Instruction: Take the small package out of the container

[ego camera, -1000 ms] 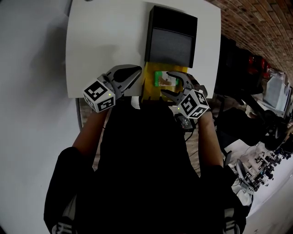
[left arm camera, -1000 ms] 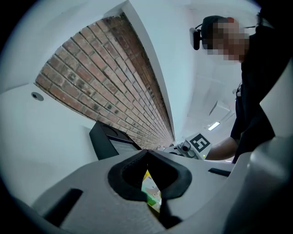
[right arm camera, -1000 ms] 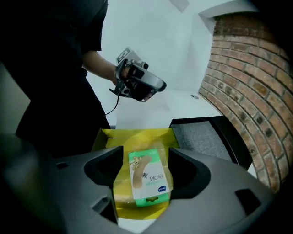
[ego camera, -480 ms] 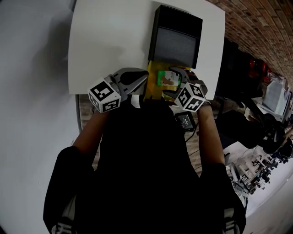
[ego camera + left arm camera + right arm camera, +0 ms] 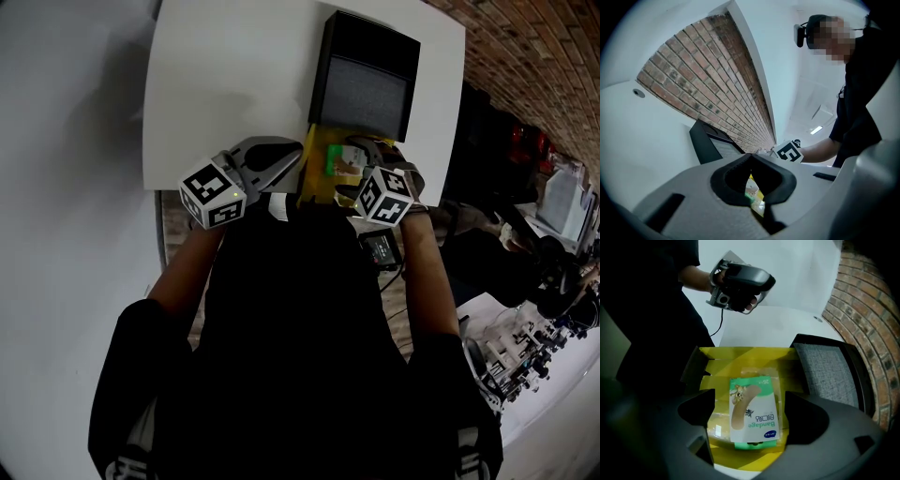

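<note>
At the near edge of the white worktop, holding the right hand-held gripper over the open yellow box and opening its jaws wide, one to each side of the small package, with neither pad pressing on it as far as the right gripper view shows. Finding the package, a green and white bandage packet, lying flat and face up on the floor of the box, roughly in the middle, on top of what looks like a clear wrapper. Keeping the left hand-held gripper pressed together and empty, just beside the left wall of the box, with only a sliver of yellow and green showing through the slit between its jaws. Leaving the black case beyond the box untouched, its near end touching or almost touching the far side of the box, not being able to tell which. Judging the task as barely begun: approach made and jaws spreading, nothing gripped, nothing lifted, package fully inside the box. Counting as left: lowering the jaws around the packet, closing on it, raising it clear of the walls and flaps, and setting it on the bare worktop. Expecting some trouble from the thin packet lying flush on the floor of the box, offering little edge to pinch, and from the light box possibly shifting so near the worktop's edge.
</note>
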Motion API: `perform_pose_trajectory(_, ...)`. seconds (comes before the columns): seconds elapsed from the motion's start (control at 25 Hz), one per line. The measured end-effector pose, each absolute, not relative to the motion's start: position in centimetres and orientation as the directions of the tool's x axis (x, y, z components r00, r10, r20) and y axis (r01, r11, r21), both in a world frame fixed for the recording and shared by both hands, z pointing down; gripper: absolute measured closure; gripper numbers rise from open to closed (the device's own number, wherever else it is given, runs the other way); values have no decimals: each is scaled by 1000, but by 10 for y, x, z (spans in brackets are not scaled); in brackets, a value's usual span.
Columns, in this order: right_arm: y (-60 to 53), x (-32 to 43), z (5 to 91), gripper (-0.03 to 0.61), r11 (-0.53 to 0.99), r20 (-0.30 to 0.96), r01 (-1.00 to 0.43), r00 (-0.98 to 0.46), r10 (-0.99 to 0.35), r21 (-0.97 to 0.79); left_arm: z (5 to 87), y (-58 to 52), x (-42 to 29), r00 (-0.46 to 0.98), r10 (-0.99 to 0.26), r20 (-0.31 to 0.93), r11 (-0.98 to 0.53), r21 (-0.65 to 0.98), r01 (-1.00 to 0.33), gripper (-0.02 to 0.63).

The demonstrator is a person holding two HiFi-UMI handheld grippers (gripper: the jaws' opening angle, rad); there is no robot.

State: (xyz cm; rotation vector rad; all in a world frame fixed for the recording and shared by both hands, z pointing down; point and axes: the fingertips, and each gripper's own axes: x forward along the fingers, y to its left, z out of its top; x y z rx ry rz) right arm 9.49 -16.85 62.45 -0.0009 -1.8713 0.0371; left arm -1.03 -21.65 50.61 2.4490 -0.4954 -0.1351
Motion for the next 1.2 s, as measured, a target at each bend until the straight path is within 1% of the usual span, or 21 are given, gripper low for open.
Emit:
perform_pose_trajectory(0.48,-166,105,636,146,999,974,7,-225,36,-35,505,-208,-14,924,-382,31,-730,603,-322,598)
perform_pose_trajectory(1.2,-168,116,640,149,997,977,-33,-205,56,-64,507,-200,-12,924,-379,40,-730,601,-326,598)
